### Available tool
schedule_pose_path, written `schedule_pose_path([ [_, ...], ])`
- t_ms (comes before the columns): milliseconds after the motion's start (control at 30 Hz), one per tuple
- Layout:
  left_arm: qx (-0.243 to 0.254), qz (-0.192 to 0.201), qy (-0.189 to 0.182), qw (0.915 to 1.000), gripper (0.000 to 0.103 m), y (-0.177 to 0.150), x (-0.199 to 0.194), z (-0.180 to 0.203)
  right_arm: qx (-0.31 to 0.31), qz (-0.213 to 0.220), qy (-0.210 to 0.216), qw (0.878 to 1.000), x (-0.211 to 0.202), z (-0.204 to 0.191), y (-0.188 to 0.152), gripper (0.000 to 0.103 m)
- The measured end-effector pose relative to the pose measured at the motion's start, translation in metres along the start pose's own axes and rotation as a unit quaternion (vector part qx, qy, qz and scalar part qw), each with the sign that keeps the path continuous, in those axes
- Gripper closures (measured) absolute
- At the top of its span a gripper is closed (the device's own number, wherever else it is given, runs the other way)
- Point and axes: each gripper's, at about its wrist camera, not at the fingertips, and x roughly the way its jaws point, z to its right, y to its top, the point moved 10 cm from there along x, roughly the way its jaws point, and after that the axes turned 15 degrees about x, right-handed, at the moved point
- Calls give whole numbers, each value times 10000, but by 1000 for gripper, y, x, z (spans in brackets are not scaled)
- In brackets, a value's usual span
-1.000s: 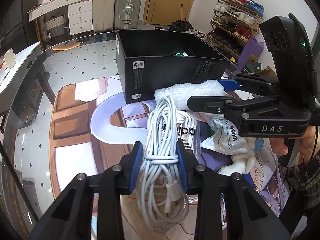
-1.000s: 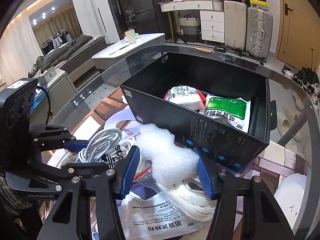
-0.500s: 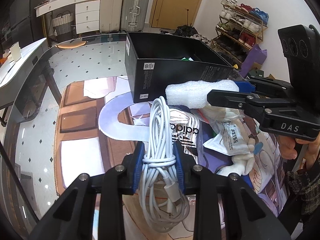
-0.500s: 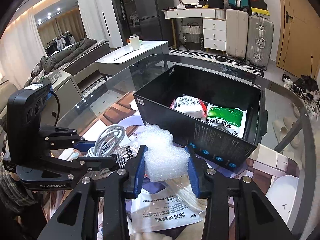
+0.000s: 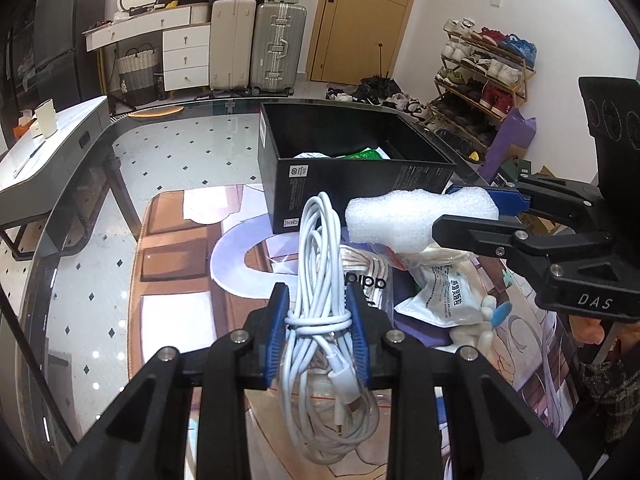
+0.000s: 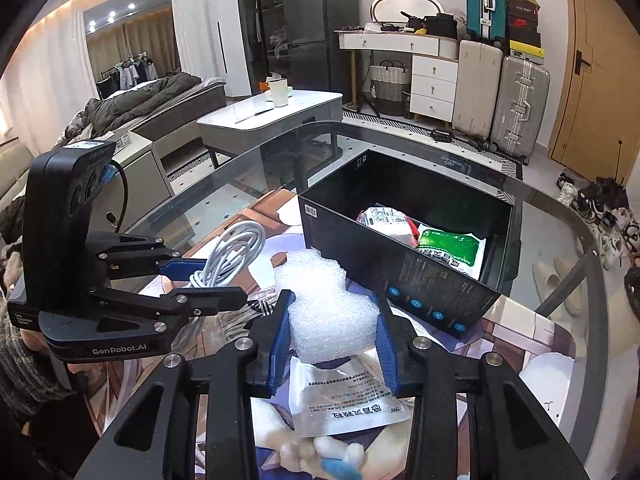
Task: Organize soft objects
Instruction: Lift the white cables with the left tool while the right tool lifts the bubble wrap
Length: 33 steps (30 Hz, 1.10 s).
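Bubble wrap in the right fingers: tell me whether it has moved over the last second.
Yes. The bubble wrap, clamped in the right gripper, has lifted off the pile and now sits clear of the black box front wall it overlapped before.

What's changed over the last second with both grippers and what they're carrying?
The right gripper closed on the foam wad and both loads rose off the pile; the left gripper lifted the cable bundle. The black box and its packets stayed put.
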Motion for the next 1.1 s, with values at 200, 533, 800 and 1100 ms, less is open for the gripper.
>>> schedule_pose_path([
  [200, -167, 130, 148, 9997, 76, -1, -12, -16, 204, 38, -6, 9998, -3, -2, -4, 65],
  [533, -190, 315, 232, 9991, 76, 2, -28, -21, 186, 20, -163, 9997, -9, -25, -11, 65],
  [800, -149, 390, 252, 9988, 76, 6, -36, -15, 224, 103, -323, 9992, -21, -32, -7, 65],
  [1100, -215, 469, 243, 9984, 75, 6, -43, -18, 284, 177, -391, 9987, -30, -30, -9, 65],
])
